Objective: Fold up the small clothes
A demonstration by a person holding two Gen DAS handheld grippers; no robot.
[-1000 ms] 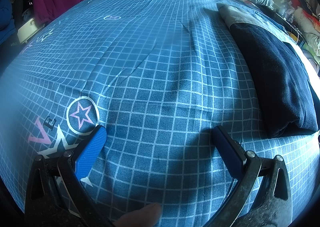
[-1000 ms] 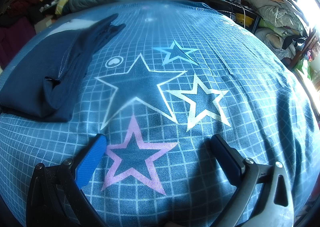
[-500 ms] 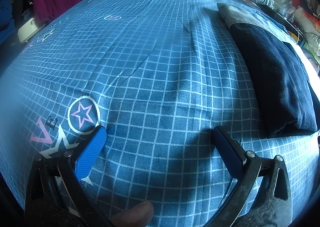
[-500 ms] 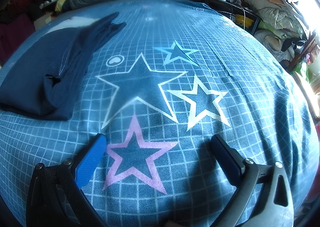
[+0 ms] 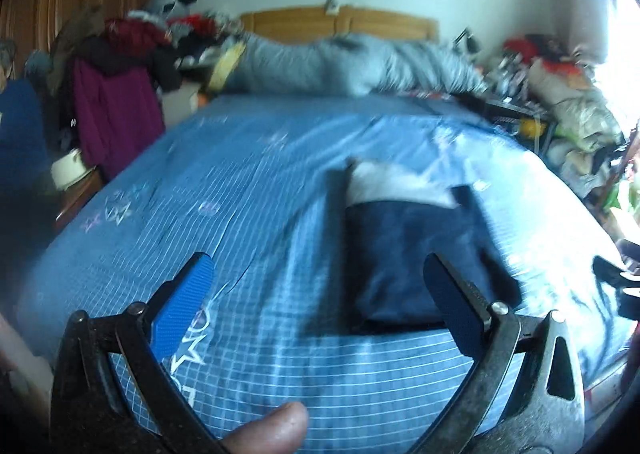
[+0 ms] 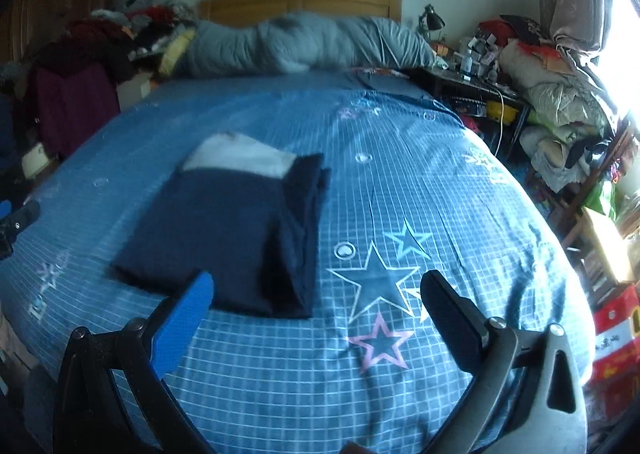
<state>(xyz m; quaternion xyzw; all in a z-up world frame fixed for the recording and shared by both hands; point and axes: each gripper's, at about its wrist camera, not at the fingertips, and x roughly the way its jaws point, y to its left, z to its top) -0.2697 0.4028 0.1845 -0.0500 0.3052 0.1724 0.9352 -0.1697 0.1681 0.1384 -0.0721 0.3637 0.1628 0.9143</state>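
Right wrist view shows the folded dark blue cloth point(image 6: 224, 230) lying on the blue bed sheet point(image 6: 400, 182), a white piece point(image 6: 240, 156) under its far end. My right gripper point(image 6: 316, 318) and left gripper point(image 5: 318, 306) gape wide, holding nothing. If I bump its loose right edge, the fold could flop open.

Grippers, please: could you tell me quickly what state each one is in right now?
Left gripper: open, holding nothing.
Right gripper: open, holding nothing.
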